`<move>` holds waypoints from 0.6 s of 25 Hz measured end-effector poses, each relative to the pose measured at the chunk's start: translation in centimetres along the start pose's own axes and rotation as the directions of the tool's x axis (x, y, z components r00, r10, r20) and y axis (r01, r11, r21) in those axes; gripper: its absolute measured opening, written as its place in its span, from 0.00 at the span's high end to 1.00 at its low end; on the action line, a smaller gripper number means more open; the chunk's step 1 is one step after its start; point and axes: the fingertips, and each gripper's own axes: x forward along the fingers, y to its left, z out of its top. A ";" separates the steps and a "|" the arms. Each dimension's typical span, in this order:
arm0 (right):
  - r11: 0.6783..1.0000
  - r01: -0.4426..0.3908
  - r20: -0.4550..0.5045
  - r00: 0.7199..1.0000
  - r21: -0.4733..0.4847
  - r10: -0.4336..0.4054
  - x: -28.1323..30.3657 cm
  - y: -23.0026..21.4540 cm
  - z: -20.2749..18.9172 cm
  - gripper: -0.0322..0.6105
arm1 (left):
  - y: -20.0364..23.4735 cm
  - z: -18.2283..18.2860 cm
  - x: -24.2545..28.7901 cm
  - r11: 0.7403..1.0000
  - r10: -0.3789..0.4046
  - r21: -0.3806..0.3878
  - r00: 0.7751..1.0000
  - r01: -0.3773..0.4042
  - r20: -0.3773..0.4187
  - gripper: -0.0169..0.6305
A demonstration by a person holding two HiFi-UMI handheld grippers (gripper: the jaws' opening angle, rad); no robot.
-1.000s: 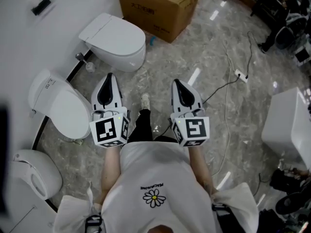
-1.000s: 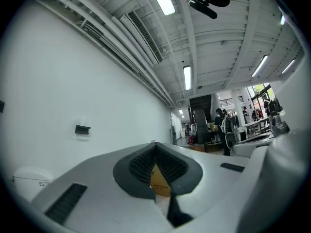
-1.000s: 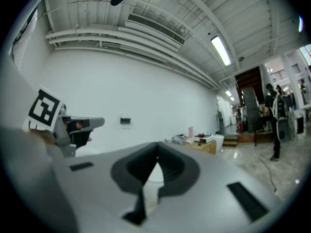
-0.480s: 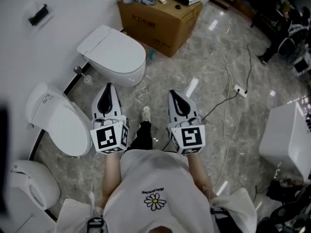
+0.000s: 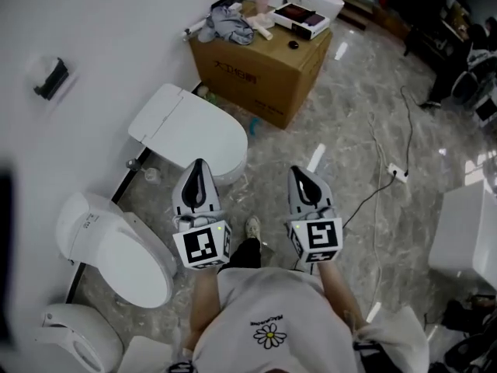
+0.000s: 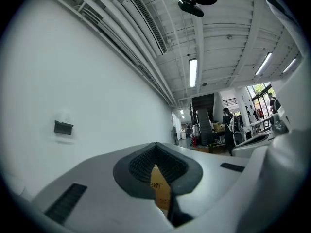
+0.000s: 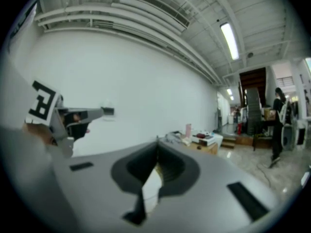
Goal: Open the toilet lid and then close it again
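Left gripper point(image 5: 199, 167) and right gripper point(image 5: 300, 172), both clenched empty, hover side by side over the marble floor point(image 5: 365, 130). A white toilet point(image 5: 231, 160), lid point(image 5: 186, 127) down, sits just beyond the left gripper, before a cardboard box point(image 5: 260, 72).

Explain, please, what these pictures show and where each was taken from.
No robot here: a person holds a gripper in each hand. The head view looks down from the person's head onto the left gripper and right gripper. The other two cameras ride on the grippers and look along their fingers. Both pairs of fingers are shut and hold nothing. On the marble floor stand a toilet with its lid down, a second toilet beside it, and a cardboard box.
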 end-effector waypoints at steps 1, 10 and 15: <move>1.000 0.011 -0.011 1.000 0.001 -0.011 1.8 -0.6 0.3 0.90 | 0.3 0.2 1.5 1.000 -0.006 -0.008 1.000 0.006 0.006 0.93; 1.000 -0.001 -0.007 1.000 -0.018 0.000 12.4 -1.3 3.1 0.90 | 4.5 -1.2 9.8 1.000 -0.005 -0.002 1.000 0.005 0.000 0.93; 0.997 -0.069 0.007 0.998 -0.033 0.069 15.3 -0.3 3.8 0.90 | 5.4 -3.0 11.5 1.000 0.024 -0.016 0.999 -0.024 -0.027 0.93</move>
